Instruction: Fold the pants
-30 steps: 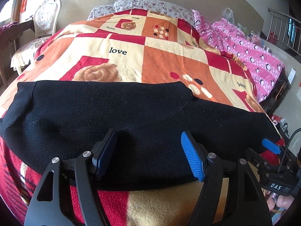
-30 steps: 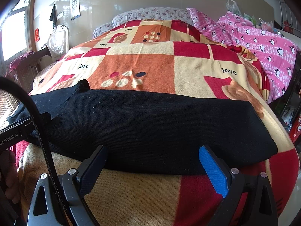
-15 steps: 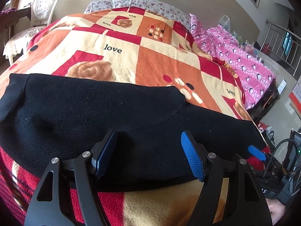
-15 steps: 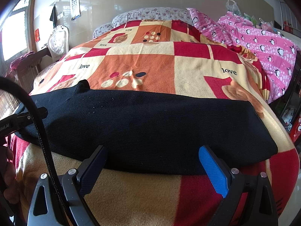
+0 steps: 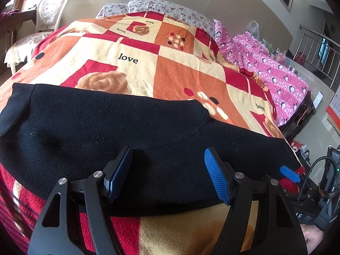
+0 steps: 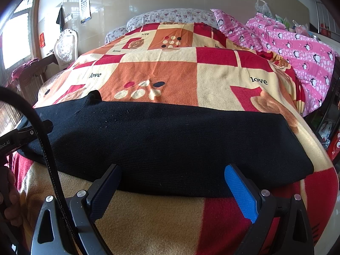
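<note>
Black knit pants (image 5: pixel 127 131) lie flat, folded lengthwise, across the near part of the bed; they also show in the right wrist view (image 6: pixel 170 140). The waist end is at the left in the left wrist view, the leg end (image 6: pixel 293 157) at the right in the right wrist view. My left gripper (image 5: pixel 167 170) is open and empty, its jaws over the near edge of the pants by the crotch seam. My right gripper (image 6: pixel 173 182) is open and empty, just short of the near edge of the legs.
The bed has an orange, red and cream "love" blanket (image 5: pixel 174 72). A pink penguin quilt (image 6: pixel 297 48) lies bunched along the right side. Floral pillows (image 6: pixel 170 16) sit at the head. A white chair (image 5: pixel 48 10) stands at the far left. The bed's right edge drops to the floor.
The left gripper has shifted a little, swinging its view, and stays open over the pants. The right gripper has hardly moved. The pants lie as before.
</note>
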A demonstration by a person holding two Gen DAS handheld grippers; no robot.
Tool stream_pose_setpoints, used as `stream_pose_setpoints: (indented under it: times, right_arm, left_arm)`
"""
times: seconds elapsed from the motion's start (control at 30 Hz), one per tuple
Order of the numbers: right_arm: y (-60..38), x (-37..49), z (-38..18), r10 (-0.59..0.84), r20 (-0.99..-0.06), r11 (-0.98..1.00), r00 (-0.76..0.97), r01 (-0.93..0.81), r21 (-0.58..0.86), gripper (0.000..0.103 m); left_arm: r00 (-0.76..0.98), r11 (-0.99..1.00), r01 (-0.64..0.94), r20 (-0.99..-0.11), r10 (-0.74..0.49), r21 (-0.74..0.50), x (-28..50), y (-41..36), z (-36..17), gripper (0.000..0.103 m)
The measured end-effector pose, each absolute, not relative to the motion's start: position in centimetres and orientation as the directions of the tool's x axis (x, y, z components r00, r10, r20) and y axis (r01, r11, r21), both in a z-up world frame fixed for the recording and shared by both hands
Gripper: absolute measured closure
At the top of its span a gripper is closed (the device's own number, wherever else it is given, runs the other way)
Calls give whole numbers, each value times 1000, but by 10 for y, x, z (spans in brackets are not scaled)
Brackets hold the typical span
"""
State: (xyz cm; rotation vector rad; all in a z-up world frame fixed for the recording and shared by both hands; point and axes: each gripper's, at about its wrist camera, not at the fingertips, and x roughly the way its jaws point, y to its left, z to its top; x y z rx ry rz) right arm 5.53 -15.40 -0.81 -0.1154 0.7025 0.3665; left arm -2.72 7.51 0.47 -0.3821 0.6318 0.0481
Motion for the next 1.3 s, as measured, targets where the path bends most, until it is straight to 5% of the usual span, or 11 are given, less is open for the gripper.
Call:
stream_pose_setpoints:
  times: [0.17, 0.47, 0.63, 0.7, 0.87, 1.3]
  right_arm:
    - [-159, 52, -2, 306, -636, 929, 709, -369, 36, 10]
    - [-260, 30, 58, 390, -424, 918, 817, -309, 248, 12]
    - [-327, 44, 47, 413, -461, 853, 786, -156, 498, 12]
    - [-347, 55, 31, 474, -487, 763, 733, -66, 643, 20]
    - [-361, 72, -9, 700, -353, 390, 621, 82, 917, 21]
    - [-339, 104, -4, 600, -467, 485, 650, 168, 858, 22]
  left_arm:
    - [799, 941, -167, -600, -46, -295, -26, 69, 5, 32]
    - [802, 950, -162, -597, -30, -266, -29, 57, 10, 32]
    - [831, 965, -80, -551, -75, -251, -32, 40, 15, 32]
    - [822, 974, -57, -564, -80, -221, -31, 31, 13, 32]
    - [795, 983, -77, -605, -41, -167, -24, 22, 8, 32]
    - [795, 973, -70, -602, -80, -221, -25, 28, 4, 32]
